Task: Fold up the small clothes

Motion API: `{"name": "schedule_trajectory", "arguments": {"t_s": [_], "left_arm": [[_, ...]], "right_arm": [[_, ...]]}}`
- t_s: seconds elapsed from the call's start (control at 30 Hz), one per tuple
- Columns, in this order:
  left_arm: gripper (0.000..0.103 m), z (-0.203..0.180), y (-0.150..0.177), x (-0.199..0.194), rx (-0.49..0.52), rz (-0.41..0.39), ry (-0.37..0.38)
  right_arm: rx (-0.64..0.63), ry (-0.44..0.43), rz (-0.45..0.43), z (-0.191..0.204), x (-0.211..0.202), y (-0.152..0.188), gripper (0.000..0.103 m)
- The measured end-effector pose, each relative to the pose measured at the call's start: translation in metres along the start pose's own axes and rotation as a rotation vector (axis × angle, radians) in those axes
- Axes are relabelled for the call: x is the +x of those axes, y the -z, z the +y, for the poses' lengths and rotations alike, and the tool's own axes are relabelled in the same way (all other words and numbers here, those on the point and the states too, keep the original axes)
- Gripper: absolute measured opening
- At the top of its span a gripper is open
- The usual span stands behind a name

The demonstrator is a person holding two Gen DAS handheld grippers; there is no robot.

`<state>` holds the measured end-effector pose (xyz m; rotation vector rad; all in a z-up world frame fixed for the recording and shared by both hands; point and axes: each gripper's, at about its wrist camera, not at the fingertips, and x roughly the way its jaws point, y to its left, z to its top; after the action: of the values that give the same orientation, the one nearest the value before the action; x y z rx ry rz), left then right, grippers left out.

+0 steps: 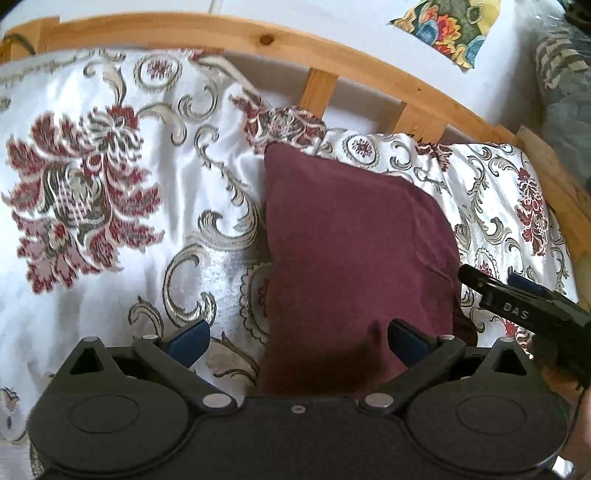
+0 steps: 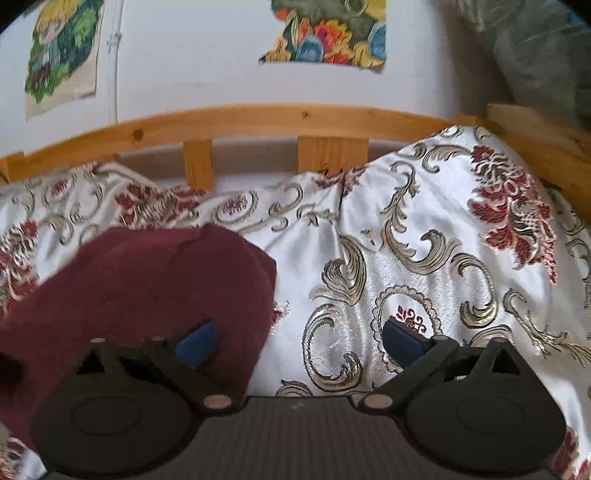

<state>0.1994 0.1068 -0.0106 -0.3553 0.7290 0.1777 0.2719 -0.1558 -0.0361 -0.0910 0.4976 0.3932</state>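
Note:
A maroon cloth (image 1: pixel 354 251) lies folded into a long flat shape on the patterned bedspread (image 1: pixel 110 184). It also shows in the right wrist view (image 2: pixel 147 288) at the left. My left gripper (image 1: pixel 297 341) is open and empty, straddling the cloth's near left edge just above it. My right gripper (image 2: pixel 297 343) is open and empty over the cloth's right edge, with its left pad (image 2: pixel 195 343) above the cloth. The right gripper also shows in the left wrist view (image 1: pixel 509 299) beside the cloth's right edge.
A wooden bed rail (image 1: pixel 258 40) with slats runs along the far side of the bed, also seen in the right wrist view (image 2: pixel 295 118). The wall behind carries colourful pictures (image 2: pixel 332 33). Bundled grey fabric (image 1: pixel 565 110) sits at the far right.

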Motion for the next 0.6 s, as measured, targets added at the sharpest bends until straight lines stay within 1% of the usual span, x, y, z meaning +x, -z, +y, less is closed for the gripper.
{"name": "schedule_trajectory", "arguments": {"t_s": [0.17, 0.3, 0.43, 0.6], "left_arm": [[0.102, -0.015, -0.001, -0.024, 0.08, -0.052, -0.039], [0.102, -0.021, -0.002, -0.055, 0.137, -0.108, -0.047], [0.102, -0.022, -0.001, -0.086, 0.143, -0.183, -0.053], [0.102, -0.023, 0.004, -0.118, 0.15, -0.249, -0.052]], "right_arm": [[0.012, -0.016, -0.055, 0.001, -0.036, -0.005, 0.103], [-0.004, -0.025, -0.102, 0.002, -0.069, -0.011, 0.103], [0.01, -0.031, -0.162, 0.003, -0.103, -0.016, 0.103], [0.034, -0.036, -0.234, 0.008, -0.144, -0.019, 0.103]]}}
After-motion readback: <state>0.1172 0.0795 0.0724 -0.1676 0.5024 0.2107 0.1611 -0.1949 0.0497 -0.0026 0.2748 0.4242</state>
